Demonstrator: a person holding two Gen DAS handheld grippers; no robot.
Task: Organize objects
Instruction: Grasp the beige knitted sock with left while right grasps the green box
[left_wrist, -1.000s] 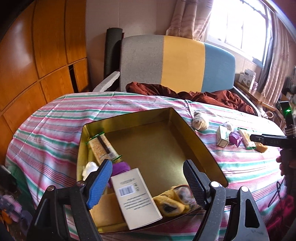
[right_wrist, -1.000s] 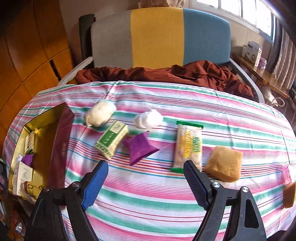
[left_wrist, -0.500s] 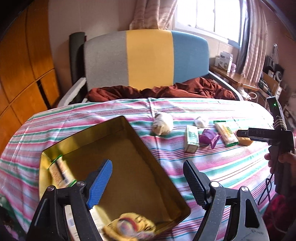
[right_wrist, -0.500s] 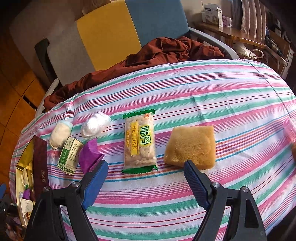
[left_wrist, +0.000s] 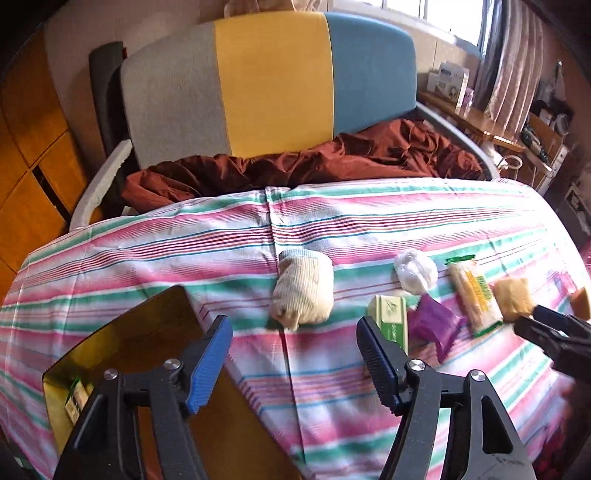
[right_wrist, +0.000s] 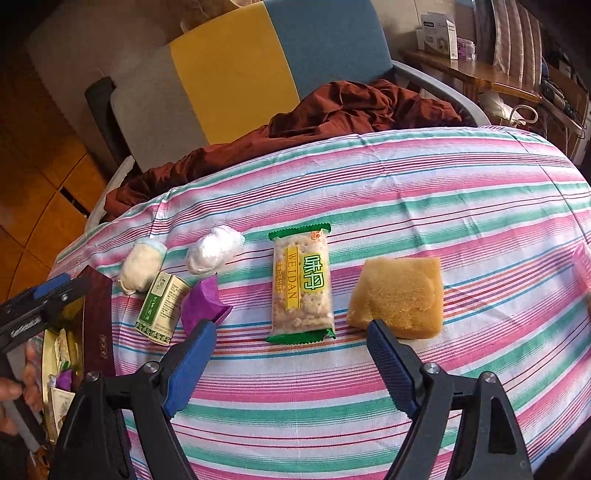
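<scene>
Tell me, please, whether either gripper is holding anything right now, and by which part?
Nothing is held. The left gripper is closing on empty air above the striped cloth; the right gripper is open and empty.

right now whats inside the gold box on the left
In the gold box, the right wrist view shows a small purple item, a white printed carton and pale packets. The box's dark wall and the left gripper cover the rest.

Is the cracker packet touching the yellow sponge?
Apart. The right wrist view shows striped tablecloth between the cracker packet and the yellow sponge.
</scene>
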